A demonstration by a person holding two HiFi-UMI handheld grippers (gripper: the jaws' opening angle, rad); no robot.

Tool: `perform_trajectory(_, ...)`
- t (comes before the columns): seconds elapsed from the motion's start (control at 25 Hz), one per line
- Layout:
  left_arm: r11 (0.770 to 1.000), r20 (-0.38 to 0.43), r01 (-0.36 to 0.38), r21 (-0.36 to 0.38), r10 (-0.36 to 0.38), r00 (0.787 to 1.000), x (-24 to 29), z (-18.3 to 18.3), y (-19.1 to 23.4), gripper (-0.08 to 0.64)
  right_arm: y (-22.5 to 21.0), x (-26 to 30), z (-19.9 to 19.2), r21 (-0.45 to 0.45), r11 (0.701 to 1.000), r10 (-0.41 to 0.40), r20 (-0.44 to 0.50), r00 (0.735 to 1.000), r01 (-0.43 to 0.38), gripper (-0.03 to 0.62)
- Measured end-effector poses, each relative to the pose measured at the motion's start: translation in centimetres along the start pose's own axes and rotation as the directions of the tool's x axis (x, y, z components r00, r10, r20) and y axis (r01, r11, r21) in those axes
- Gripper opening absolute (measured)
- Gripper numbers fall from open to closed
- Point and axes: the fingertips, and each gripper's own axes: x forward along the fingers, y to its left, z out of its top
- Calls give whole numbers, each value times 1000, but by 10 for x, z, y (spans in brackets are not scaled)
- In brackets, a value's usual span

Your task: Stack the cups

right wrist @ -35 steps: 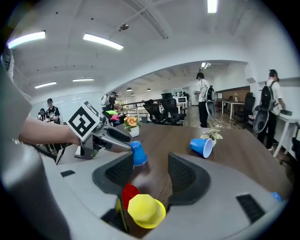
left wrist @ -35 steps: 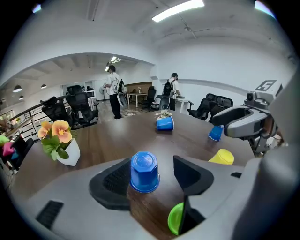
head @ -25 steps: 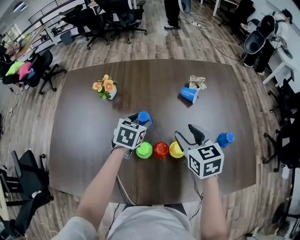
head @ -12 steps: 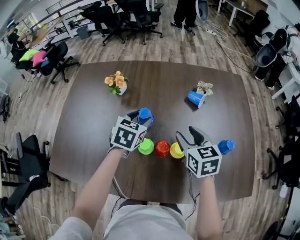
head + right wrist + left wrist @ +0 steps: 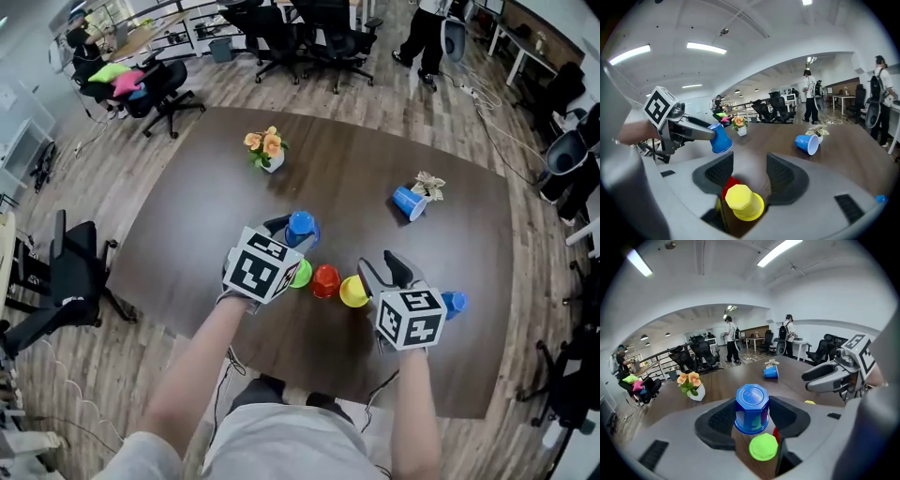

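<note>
Left gripper view, ribbed black pads [image 5: 722,418] pinching glossy octagonal blue cup [image 5: 752,408]

Floor: wood planks [image 5: 103,202] run all round you.
Counter: the dark brown counter [image 5: 187,234] lies in front of you, wide, with rounded corners.
Chairs: black office chairs [image 5: 314,42] stand on the far side; one more [image 5: 70,281] is at your left.
Ceiling: white, with strip lights [image 5: 780,250] above you.
Walls: pale.
Far end: people [image 5: 732,341] stand among the desks.
</note>
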Motion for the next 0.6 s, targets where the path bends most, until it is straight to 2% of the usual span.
perform_trajectory(0.32,999,-17,-33,-34,33,999,-27,-14,-31,221,8,-27,0,-23,998,53,10,999,-53,216)
perform_trajectory(0.6,1000,-21,-9,-16,9,1000,-28,-20,-41,221,9,-36,-5,-18,1000,24,14,1000,-23,216)
